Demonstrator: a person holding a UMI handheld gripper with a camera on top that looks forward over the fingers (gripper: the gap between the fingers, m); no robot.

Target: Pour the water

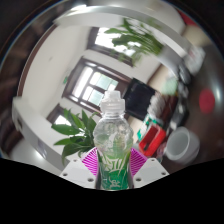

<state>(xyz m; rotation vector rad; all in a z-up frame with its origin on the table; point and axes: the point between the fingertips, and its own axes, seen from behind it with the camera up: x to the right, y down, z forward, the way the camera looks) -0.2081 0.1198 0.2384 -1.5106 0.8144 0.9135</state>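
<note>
- A clear plastic bottle (pixel 112 140) with a green label stands upright between the two fingers of the gripper (pixel 113 160), close to the camera.
- The bottle has a white cap (pixel 113 96) on top, still in place.
- The pink pads show on both sides of the bottle's lower half, the left pad (pixel 91 158) and the right pad (pixel 136 157) each pressed against the label, so the fingers are clamped on the bottle.
- The whole room appears tilted, with the bottle raised in front of it.
- Behind the bottle on the left, a green leafy plant (pixel 72 130) spreads its leaves.
- Further back, a dark-framed window (pixel 98 82) sits in a pale wall.
- Another leafy plant (pixel 135 38) shows at the far side of the room, above the window.
- To the right of the bottle, near it, sits a red object (pixel 153 137); what it is I cannot tell.
- Just right of that, a white cup or bowl (pixel 177 145) is visible.
</note>
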